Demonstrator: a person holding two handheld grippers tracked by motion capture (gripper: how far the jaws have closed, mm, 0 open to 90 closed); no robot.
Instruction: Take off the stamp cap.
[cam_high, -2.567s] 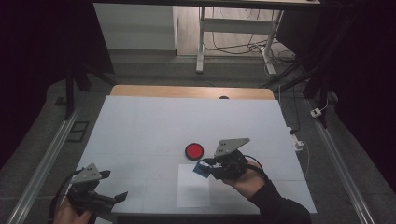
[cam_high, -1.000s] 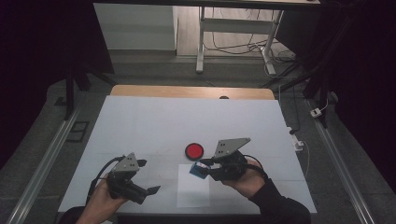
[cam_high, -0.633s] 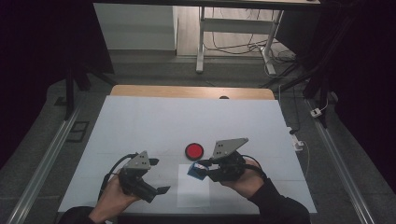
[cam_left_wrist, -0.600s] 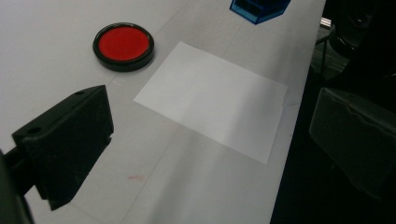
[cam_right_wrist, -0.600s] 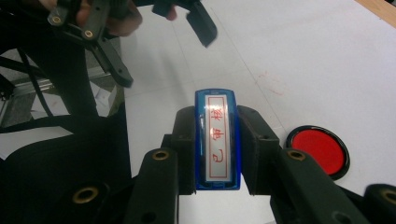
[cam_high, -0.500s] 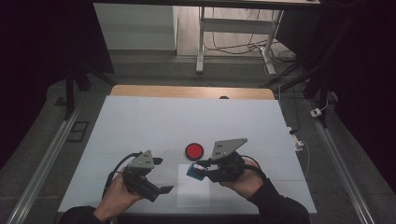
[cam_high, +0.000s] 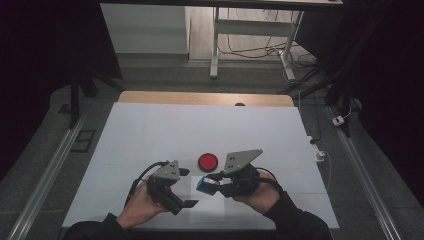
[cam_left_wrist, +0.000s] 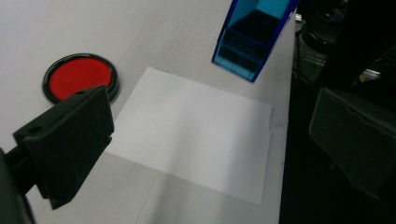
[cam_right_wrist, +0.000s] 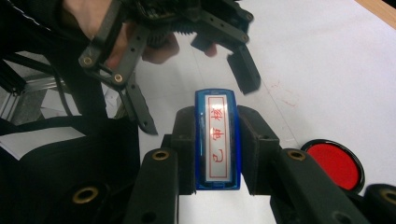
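We see a white sheet of paper (cam_left_wrist: 191, 135) lying flat on the table (cam_left_wrist: 154, 28). Up and left of the paper sits a red ink pad (cam_left_wrist: 79, 75); a blue stamp (cam_left_wrist: 252, 35) hangs above its far edge. Our open left gripper (cam_left_wrist: 205, 140) straddles the paper.

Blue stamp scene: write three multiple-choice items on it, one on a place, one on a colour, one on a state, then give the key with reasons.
1. Where is the red ink pad?
A. On the sheet of paper
B. On the table, just beyond the paper
C. In the left gripper

2. What colour is the lettering on the blue stamp?
A. Red
B. Green
C. Black

3. How is the left gripper?
A. Shut on the paper
B. Shut on the pad
C. Open, holding nothing

Key: B, the pad lies off the white sheet of paper. A, red characters show on the stamp's label. C, its jaws stand apart over the paper, while the right gripper clamps the stamp.
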